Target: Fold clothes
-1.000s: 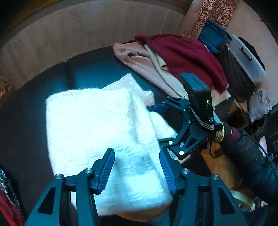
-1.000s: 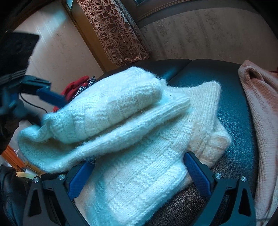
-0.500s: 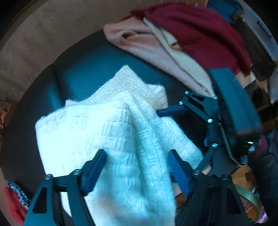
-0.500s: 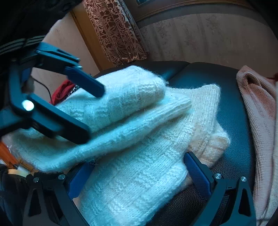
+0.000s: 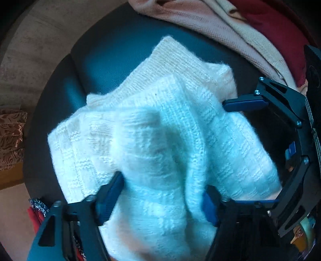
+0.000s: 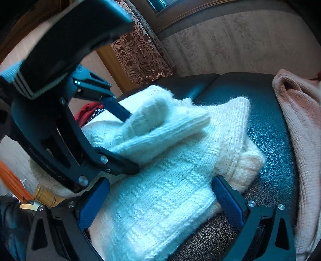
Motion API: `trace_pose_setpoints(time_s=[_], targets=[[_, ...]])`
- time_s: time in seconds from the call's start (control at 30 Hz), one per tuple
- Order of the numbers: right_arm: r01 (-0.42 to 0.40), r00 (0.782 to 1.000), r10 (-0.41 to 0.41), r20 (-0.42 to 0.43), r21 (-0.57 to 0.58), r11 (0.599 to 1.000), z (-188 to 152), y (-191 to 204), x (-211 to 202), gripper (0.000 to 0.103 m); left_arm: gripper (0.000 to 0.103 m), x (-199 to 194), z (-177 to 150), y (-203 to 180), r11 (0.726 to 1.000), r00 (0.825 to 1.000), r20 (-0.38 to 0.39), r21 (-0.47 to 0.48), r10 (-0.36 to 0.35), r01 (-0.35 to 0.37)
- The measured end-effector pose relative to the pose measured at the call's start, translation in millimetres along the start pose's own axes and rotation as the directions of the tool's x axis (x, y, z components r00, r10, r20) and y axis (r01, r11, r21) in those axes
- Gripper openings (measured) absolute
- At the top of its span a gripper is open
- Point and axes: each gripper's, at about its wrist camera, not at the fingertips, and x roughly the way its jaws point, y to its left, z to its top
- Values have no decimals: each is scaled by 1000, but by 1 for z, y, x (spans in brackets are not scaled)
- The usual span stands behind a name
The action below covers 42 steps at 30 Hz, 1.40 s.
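Lifting a fat roll of the white sweater (image 5: 160,128) off the dark seat (image 5: 112,52), our left tool (image 5: 160,198) sits half open with the wool bunched between its jaws, though blur hides how tight. Our right tool (image 6: 160,202) stays wide, holding nothing, its jaws either side of the lower layer. We should pinch firmly, go slow, and lay edges even.

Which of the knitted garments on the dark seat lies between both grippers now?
The white sweater; the pink sweater and dark red one lie piled beyond it.
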Motion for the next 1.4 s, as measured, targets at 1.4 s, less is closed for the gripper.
trace_pose_setpoints(time_s=[1.4], targets=[[149,984,-155,-82,-80,986,-2,32,-6,103,38,0,-62,102,248,298,675,-173,-675,953]])
